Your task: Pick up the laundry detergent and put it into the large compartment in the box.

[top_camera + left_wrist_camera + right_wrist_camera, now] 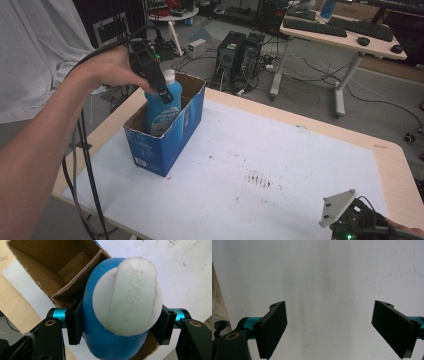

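The left gripper [161, 91] is clamped on the blue bottle [162, 107], which stands partly inside the open blue cardboard box [170, 140] at the left end of the table [390, 155]; in the high view the bottle's lower part is sunk in the box and its white cap rises above the rim. The left gripper view looks straight down on that white cap [130, 296], with faint raised lettering I cannot read, and shows a black pad pressed on either flank of the bottle, plus the brown inside of the box [57, 267]. The bottle's pale label and the box's small printed panel are too blurred to read. Well apart from the box, the right gripper [329, 327] holds its jaws wide apart over the white mat [260, 150].
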Motion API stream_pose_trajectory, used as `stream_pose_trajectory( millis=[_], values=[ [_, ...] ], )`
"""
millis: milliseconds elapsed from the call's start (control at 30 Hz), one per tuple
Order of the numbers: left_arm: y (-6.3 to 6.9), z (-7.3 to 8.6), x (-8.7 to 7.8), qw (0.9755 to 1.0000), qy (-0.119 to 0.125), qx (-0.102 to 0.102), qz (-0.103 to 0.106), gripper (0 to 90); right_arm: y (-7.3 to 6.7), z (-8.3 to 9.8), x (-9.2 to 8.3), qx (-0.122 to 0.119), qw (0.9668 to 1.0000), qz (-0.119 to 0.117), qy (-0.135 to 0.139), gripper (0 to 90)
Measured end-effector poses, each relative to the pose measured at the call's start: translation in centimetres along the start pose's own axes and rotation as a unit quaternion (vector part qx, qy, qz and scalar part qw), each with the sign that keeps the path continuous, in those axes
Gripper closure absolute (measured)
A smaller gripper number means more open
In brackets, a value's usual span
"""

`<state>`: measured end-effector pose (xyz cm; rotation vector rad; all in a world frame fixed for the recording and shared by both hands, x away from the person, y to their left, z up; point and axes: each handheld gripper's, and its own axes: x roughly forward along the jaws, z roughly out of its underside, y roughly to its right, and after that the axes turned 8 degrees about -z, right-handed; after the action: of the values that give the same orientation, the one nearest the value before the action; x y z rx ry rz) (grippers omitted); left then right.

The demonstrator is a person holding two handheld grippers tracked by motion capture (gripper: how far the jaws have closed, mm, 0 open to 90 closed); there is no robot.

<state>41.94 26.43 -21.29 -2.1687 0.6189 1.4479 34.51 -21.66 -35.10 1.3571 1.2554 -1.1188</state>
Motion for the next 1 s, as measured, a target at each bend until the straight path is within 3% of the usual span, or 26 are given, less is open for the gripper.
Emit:
stream_pose_trajectory(
  millis=[633, 1000],
  values=[
    [0.1, 0.9, 3.3, 0.9998, -0.015, 0.009, 0.007, 37.5, -0.1, 0.3, 0.4, 0.006, 1.0000, -0.005, -0.004, 12.3],
    [0.1, 1.4, 4.4, 0.9997, -0.018, 0.014, 0.011, 37.5, -0.1, 0.2, 0.5, 0.006, 0.9999, -0.007, -0.008, 12.3]
  ],
)
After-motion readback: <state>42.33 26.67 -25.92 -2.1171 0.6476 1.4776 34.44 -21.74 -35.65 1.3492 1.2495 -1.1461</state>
